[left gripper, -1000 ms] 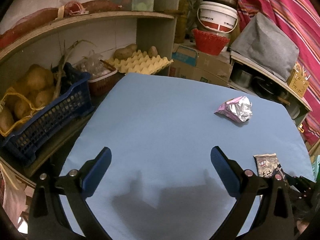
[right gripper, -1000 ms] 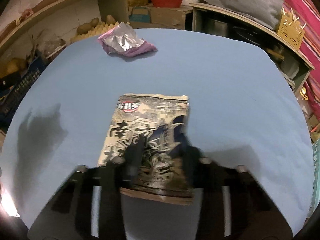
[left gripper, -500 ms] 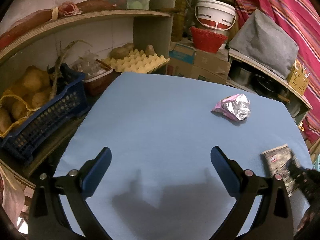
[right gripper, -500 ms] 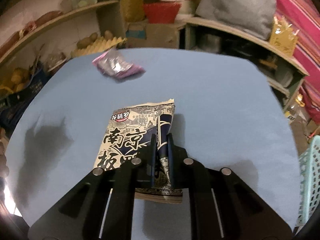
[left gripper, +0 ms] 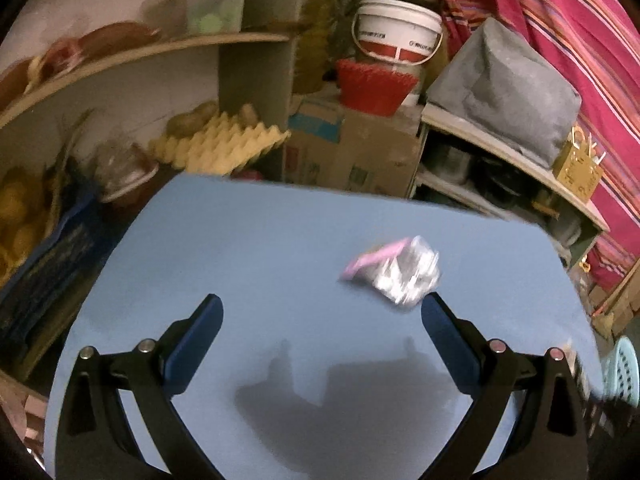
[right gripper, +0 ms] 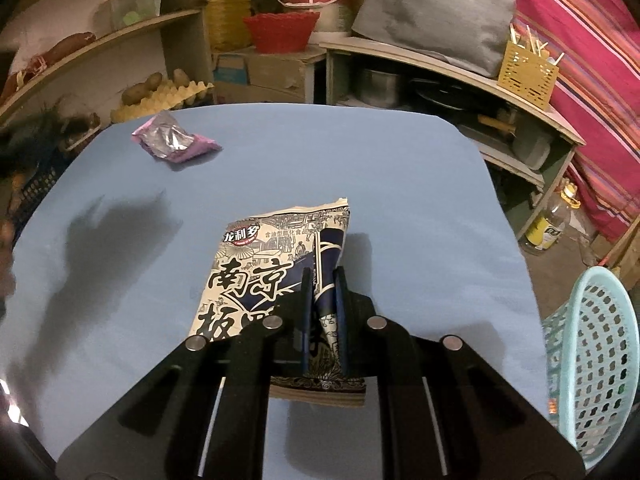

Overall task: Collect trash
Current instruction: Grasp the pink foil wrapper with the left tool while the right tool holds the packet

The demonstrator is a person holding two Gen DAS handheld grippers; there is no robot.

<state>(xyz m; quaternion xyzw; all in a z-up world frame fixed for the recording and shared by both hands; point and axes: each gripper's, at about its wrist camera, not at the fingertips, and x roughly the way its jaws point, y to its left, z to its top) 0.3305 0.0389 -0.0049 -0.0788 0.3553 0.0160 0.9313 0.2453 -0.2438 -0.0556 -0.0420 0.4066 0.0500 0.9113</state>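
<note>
My right gripper [right gripper: 323, 276] is shut on a dark blue and cream snack packet [right gripper: 256, 268], pinching its right edge and holding it lifted over the blue table [right gripper: 400, 184]. A crumpled pink and silver foil wrapper [right gripper: 172, 141] lies at the far left of the table in the right wrist view. In the left wrist view the same wrapper [left gripper: 396, 270] is blurred and lies just beyond my right fingertip [left gripper: 434, 312]. My left gripper [left gripper: 320, 308] is open with nothing between its fingers, low over the table [left gripper: 248, 248].
A light blue plastic basket [right gripper: 592, 364] stands beside the table's right edge. Shelves with a yellow egg tray [left gripper: 216, 148], a red basket [left gripper: 372, 86], a white bucket [left gripper: 398, 36] and a grey bundle [left gripper: 508, 88] ring the far side. A dark blue crate [left gripper: 36, 264] is at left.
My right gripper closed on the snack packet and lifted it off the table. My left gripper moved right and forward, so the foil wrapper now sits near its right finger.
</note>
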